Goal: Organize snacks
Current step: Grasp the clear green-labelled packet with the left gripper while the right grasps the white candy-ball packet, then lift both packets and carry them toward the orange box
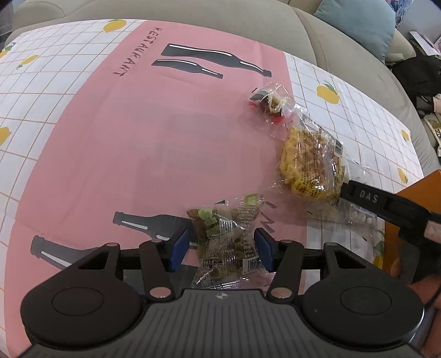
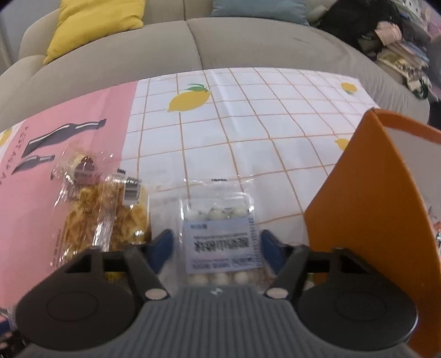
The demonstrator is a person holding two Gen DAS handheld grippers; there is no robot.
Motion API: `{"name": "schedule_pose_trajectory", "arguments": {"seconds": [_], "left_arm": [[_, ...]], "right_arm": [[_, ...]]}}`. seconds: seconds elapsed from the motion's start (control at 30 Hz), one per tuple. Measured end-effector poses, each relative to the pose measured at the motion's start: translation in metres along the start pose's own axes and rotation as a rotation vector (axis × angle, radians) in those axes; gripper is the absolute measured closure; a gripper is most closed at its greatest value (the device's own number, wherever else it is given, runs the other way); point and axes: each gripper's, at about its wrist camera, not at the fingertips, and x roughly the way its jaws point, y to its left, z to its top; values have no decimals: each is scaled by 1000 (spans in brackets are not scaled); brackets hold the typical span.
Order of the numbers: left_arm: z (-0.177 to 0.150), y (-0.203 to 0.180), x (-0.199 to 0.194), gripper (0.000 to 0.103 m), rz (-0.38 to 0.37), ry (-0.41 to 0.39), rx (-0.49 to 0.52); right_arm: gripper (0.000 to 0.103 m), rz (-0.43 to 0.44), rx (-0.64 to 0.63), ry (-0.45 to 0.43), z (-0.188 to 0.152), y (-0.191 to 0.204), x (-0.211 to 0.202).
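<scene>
A clear packet of brown and green snack [image 1: 226, 225] lies on the pink part of the tablecloth. My left gripper [image 1: 222, 242] is open, with one blue pad on each side of it. A packet of white balls with a printed label [image 2: 220, 234] lies between the pads of my right gripper [image 2: 217, 245], which is open; a gap shows at the left pad. The left wrist view shows that gripper's black finger [image 1: 366, 195] over the same packet [image 1: 358, 217]. A yellow noodle snack packet [image 1: 311, 162] [image 2: 110, 217] lies just left of it. A small dark and red packet [image 1: 268, 103] lies farther back.
An orange box [image 2: 372, 206] [image 1: 413, 192] stands open at the right, close to my right gripper. The tablecloth [image 2: 248, 124] with its lemon print covers a low table in front of a grey sofa [image 2: 248, 41]. A yellow cushion [image 2: 96, 24] lies on the sofa. A hand [image 1: 424, 289] holds the right gripper.
</scene>
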Motion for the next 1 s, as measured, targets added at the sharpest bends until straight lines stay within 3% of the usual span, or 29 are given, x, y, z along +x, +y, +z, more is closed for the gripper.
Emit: {"name": "schedule_pose_trajectory", "arguments": {"seconds": [0.33, 0.4, 0.43, 0.57, 0.87, 1.0], "left_arm": [[-7, -3, -2, 31, 4, -19, 49], [-9, -5, -2, 38, 17, -36, 68], [-10, -6, -3, 48, 30, -43, 80], [-15, -4, -6, 56, 30, -55, 90], [-39, -3, -20, 60, 28, -43, 84], [-50, -1, -30, 60, -26, -31, 52]], "right_arm": [[46, 72, -77, 0, -42, 5, -30], [46, 83, -106, 5, -51, 6, -35], [46, 87, -117, 8, -55, 6, -39], [45, 100, -135, 13, -70, 4, -49], [49, 134, -180, 29, -97, -3, -68], [52, 174, -133, 65, -96, -12, -72]]}}
